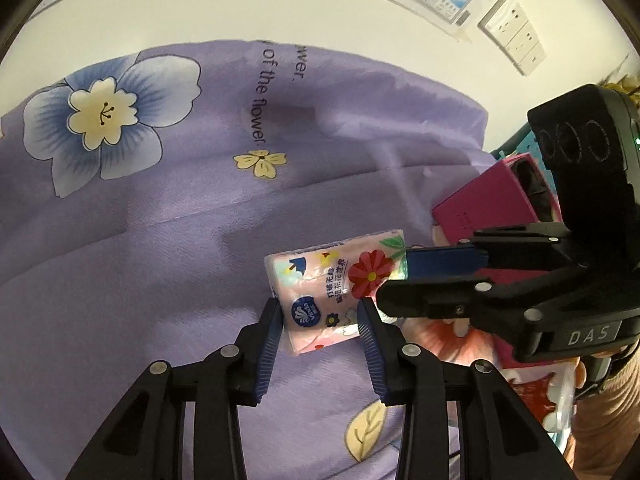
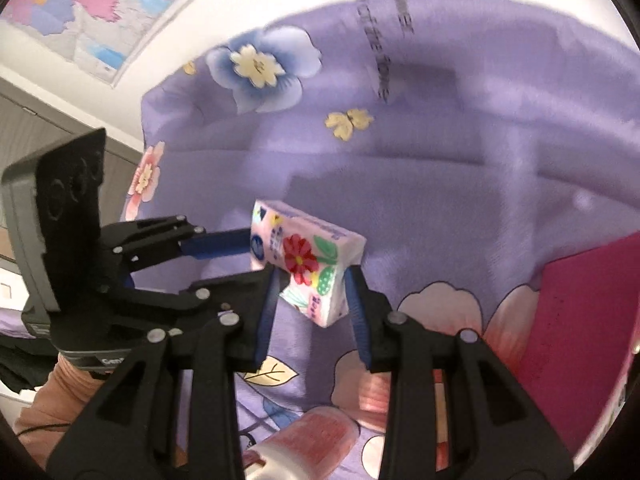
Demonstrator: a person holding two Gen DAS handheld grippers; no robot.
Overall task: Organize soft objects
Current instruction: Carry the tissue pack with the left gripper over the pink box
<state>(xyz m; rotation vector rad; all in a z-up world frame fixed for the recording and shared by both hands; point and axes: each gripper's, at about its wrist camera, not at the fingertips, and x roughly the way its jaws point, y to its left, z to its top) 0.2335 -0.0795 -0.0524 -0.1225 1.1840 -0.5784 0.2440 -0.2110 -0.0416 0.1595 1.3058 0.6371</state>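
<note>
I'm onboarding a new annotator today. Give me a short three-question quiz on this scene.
1. True or false: only one hand-held gripper has the tissue pack between its fingers.
2. What lies under the tissue pack? A) purple floral sheet B) wooden table C) tiled floor
3. Fill in: beside the right hand-held gripper stands a magenta ____.

Key: 1 false, since the left hand-held gripper and the right one each have an end between their fingers; 2 A; 3 box.

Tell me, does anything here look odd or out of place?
Yes: the tissue pack is off the purple sheet, held by both the left claw and right claw at once, and sits tilted.
</note>
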